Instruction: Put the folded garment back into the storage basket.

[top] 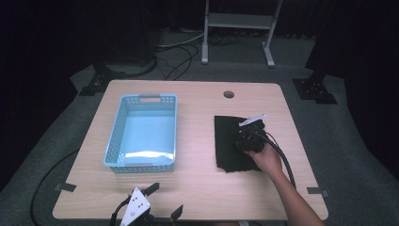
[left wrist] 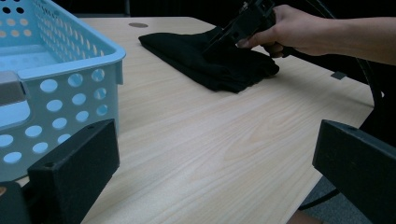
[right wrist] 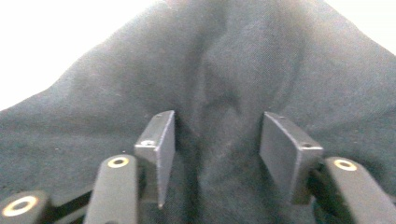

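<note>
A: Left to right, then. The left gripper [top: 153, 203] sits at the table's [top: 197, 179] near edge, jaws spread wide with nothing between them, just short of the blue basket [top: 141, 165]. The basket has perforated walls.

B: And the cloth?

A: The black cloth [top: 230, 141] lies on the right half of the table, well apart from the basket, folded into a rough rectangle. The right gripper [top: 248, 134] is pressed down into it, held by the person's right hand [top: 267, 157].

B: Is it gripping yet?

A: In the right gripper view the 2 pads [right wrist: 161, 149] stand partly closed, with a ridge of fabric [right wrist: 219, 116] bunched up between them. The pads do not look pressed onto it, so I would call the jaws released, though narrowed around the fold.

B: What could go wrong?

A: My guess: the ridge looks shallow. If the jaws close on just the top layer, the lift may unfold the stack and drag a trailing corner across the table. If the pinch is too thin, the cloth could slip out altogether.

B: How does the cloth look?

A: Matte, soft, several layers thick at the near edge in the left gripper view [left wrist: 219, 65], slightly rumpled where the gripper bears on it. It looks limp, so it should sag either side of the pinch.
</note>
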A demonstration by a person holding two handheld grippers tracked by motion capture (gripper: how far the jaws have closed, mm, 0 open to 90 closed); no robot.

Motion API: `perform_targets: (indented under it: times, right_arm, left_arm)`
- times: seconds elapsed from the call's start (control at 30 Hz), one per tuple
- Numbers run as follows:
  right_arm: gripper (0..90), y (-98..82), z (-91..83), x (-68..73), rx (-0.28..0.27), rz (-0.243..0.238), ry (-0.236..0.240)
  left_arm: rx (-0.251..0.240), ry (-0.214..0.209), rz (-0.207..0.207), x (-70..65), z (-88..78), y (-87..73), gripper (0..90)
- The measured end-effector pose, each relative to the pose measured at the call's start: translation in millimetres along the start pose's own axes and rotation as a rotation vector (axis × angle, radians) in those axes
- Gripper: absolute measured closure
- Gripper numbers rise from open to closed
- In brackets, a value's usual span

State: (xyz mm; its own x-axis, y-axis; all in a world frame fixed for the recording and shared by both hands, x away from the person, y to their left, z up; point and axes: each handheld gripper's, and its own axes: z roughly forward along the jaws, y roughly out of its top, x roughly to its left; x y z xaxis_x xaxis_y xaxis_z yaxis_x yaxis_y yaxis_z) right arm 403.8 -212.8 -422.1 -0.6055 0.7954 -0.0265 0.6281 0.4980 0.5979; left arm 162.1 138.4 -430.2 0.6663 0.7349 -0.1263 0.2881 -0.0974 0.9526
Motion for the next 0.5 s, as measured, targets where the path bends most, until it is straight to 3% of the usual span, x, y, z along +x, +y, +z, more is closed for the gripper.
perform_targets:
  times: [0.37, 0.5]
  right_arm:
    - [61.4, 0.9, 0.0, 5.2, -0.013, -0.023, 0.0]
    - [65.1, -3.9, -0.2, 5.8, -0.05, -0.021, -0.005]
  left_arm:
    - [-0.003, 0.003, -0.003, 1.5, -0.9, 0.4, 0.0]
    - [-0.003, 0.007, -0.005, 2.4, -1.5, 0.5, 0.0]
